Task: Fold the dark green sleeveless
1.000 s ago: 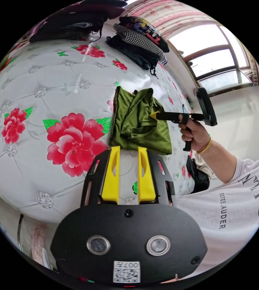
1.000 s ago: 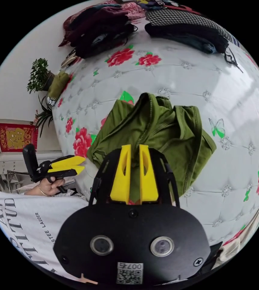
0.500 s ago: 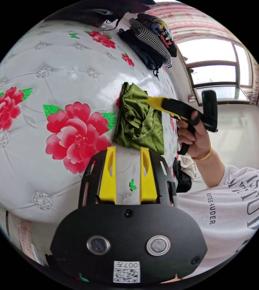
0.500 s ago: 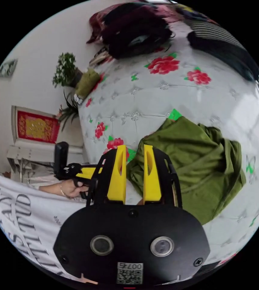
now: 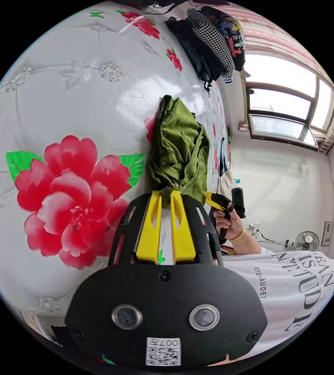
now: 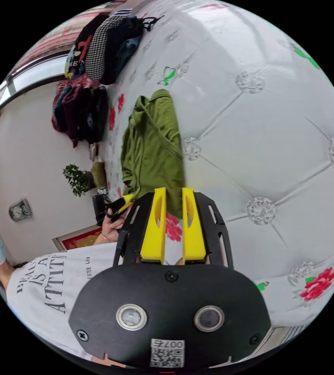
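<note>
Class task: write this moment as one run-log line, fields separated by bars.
left gripper: shut on green top | right gripper: at its edge, grip unclear | green top: bunched on floral bed

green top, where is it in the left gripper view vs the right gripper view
Left gripper view: green top at centre, just above that view's own jaws, which close on its near edge.
Right gripper view: left of centre, above its own jaws.
Shared landmark: houndstooth garment in the clothes pile.
</note>
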`<action>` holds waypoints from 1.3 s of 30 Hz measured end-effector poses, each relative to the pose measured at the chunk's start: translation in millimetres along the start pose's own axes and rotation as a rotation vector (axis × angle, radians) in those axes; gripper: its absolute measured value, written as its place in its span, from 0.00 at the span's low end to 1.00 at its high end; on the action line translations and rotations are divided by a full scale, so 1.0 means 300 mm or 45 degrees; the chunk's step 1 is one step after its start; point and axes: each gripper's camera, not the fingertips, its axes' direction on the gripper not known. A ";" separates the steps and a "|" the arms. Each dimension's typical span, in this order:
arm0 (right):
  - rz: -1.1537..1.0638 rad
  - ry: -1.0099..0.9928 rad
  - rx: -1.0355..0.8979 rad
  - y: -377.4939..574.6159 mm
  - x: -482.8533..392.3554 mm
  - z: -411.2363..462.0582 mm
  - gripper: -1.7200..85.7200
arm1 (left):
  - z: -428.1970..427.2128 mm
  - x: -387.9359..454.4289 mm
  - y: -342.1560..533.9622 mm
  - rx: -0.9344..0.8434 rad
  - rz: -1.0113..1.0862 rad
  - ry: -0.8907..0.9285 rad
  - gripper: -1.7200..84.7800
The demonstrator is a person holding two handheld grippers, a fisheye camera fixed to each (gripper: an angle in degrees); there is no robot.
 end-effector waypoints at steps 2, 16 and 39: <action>-0.041 -0.070 -0.026 -0.026 -0.036 -0.026 0.05 | -0.029 0.033 -0.046 0.054 0.050 0.126 0.04; -0.697 -0.336 0.276 -0.880 -1.154 -0.839 0.02 | -0.588 0.856 -1.042 0.455 0.715 0.349 0.02; -0.495 0.307 0.220 -1.125 -0.863 -0.404 0.10 | 0.190 0.360 -0.901 0.310 0.392 -0.447 0.12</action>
